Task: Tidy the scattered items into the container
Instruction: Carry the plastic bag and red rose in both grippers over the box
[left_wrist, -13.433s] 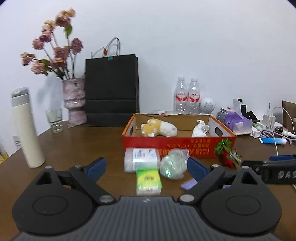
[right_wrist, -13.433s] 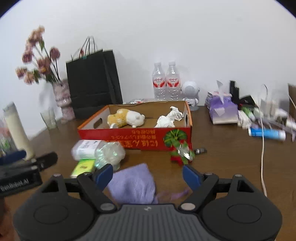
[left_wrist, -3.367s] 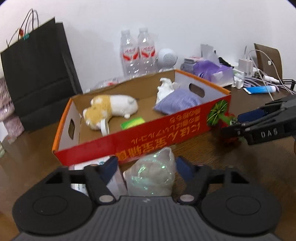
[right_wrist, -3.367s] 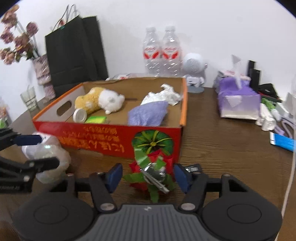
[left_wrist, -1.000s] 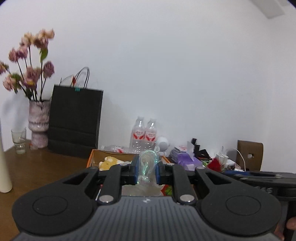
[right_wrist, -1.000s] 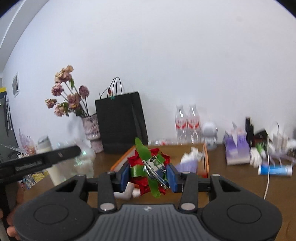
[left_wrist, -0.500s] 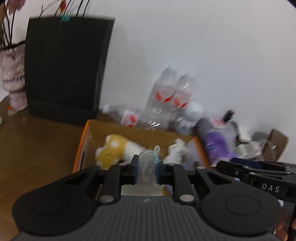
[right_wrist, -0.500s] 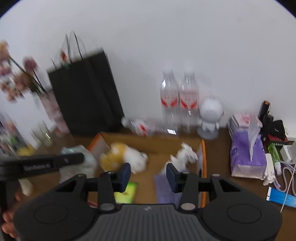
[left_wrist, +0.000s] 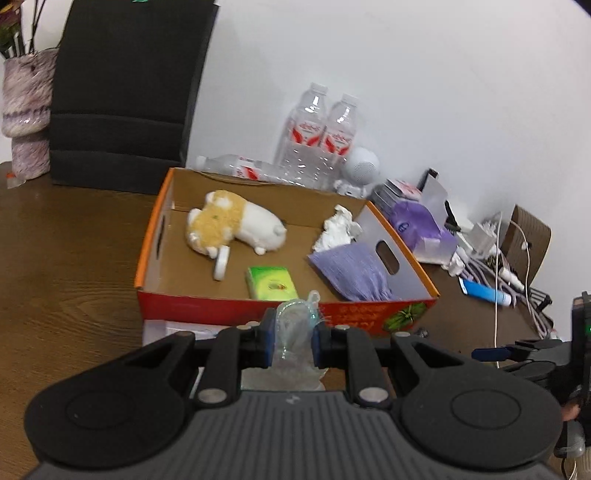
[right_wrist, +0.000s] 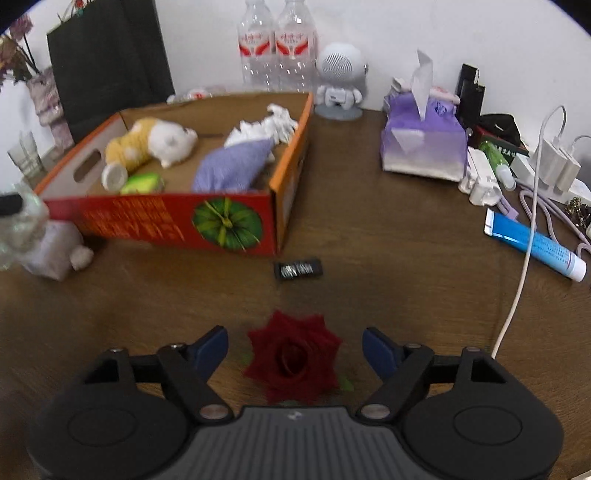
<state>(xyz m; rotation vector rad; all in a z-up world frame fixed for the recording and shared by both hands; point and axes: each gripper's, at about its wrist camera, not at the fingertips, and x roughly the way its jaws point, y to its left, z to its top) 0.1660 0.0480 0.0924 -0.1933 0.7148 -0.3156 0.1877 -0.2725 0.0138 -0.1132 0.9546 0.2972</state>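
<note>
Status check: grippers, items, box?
Left gripper shut on plastic bag, short of box. Right gripper opening, rose between jaws, outside box. Nothing blocking.

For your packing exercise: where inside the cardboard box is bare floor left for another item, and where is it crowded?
Bare floor runs along the left wall of the red-sided cardboard box, and between the yellow-and-white plush toy and crumpled white paper. The right side is crowded: lilac knitted pouch, with the green tissue pack mid-front.

My left gripper (left_wrist: 293, 341) is clamped on a crumpled clear plastic bag (left_wrist: 295, 325). At 12 o'clock, the cardboard box (left_wrist: 159, 236) holds a plush toy (left_wrist: 236, 227), green packet (left_wrist: 271, 282) and purple pouch (left_wrist: 351, 271).
</note>
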